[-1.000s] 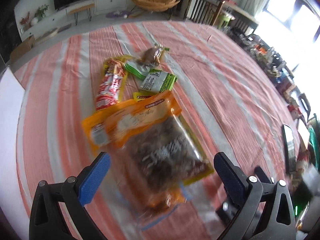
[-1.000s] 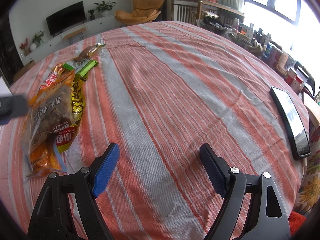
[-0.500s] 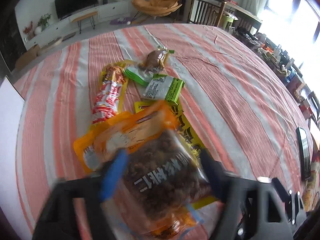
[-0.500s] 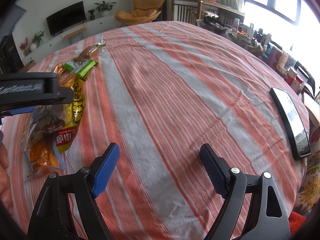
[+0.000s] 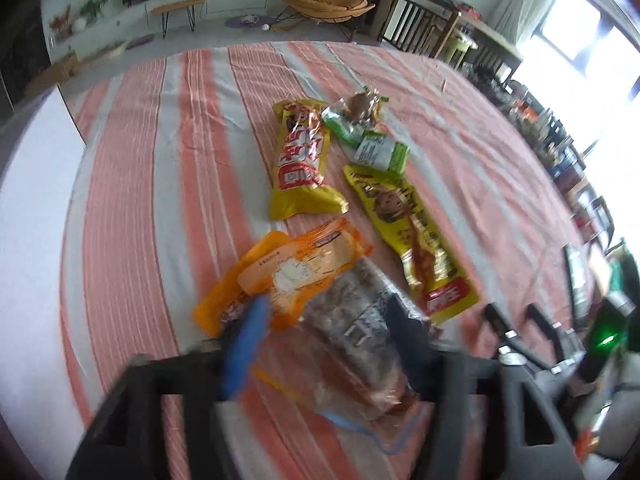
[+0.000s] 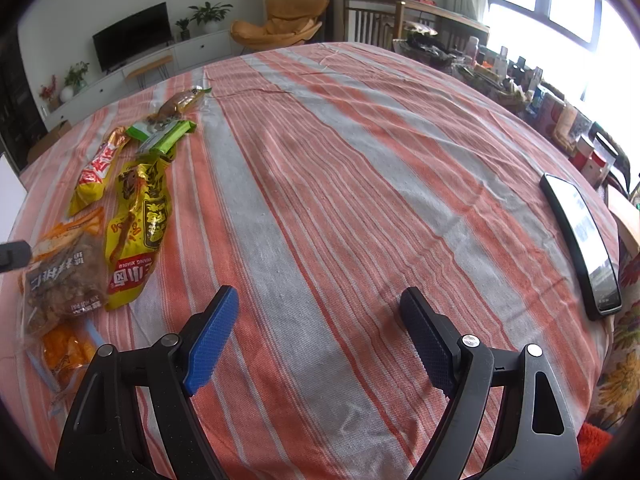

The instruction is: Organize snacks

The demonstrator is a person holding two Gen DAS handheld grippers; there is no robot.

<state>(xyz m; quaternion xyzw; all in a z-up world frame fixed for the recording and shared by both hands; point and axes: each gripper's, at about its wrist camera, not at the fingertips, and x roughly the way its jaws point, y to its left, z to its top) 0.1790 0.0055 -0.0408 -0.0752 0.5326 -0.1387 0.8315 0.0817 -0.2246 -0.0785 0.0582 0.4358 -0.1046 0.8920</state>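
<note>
Fingers on my left gripper (image 5: 320,344) sit on each side of the orange snack bag (image 5: 304,276), but blur hides whether they pinch it. It lies just beside the yellow packet (image 5: 416,240). It looks light, soft and crinkly, so I'd grab its middle. My right gripper (image 6: 320,340) gapes wide, holding nothing.

Right gripper (image 6: 316,330) with black plastic arms, blue textured finger pads (image 6: 210,346), silver screws at the pivots, left gripper (image 5: 320,344) black, blue-padded, motion-blurred
</note>
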